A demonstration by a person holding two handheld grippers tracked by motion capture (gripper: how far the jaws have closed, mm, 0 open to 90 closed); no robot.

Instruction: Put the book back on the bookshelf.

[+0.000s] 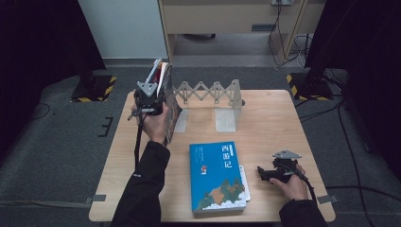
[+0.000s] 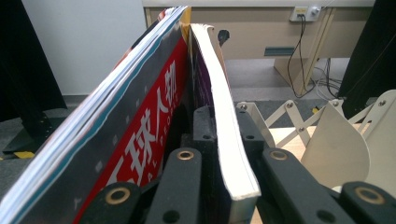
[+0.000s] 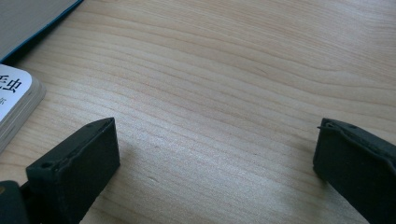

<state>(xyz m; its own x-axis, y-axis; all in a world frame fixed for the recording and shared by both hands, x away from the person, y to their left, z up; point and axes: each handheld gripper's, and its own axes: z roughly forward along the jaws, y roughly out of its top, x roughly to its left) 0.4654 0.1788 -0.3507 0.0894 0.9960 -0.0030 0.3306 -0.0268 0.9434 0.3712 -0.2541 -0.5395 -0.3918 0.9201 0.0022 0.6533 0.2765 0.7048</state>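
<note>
Already lifted: books on their way to the bookend rack.
Left hand-held gripper [image 1: 150,101] is clamped on a small bunch of books [image 2: 154,116], held upright above the tabletop [image 1: 265,118], with the folding rack [image 1: 215,94] just beside it and still empty. Right hand-held gripper [image 3: 215,154] rests with jaws apart, empty; the blue book [image 1: 217,177] lying flat just beside it looks next.

Left gripper [image 1: 150,97] raised at the far left, fingers [image 2: 180,186] clamped tight, forearm stretched forward. Right gripper [image 1: 265,173] low near the right edge, fingers [image 3: 77,168] spread wide, hand resting behind.
</note>
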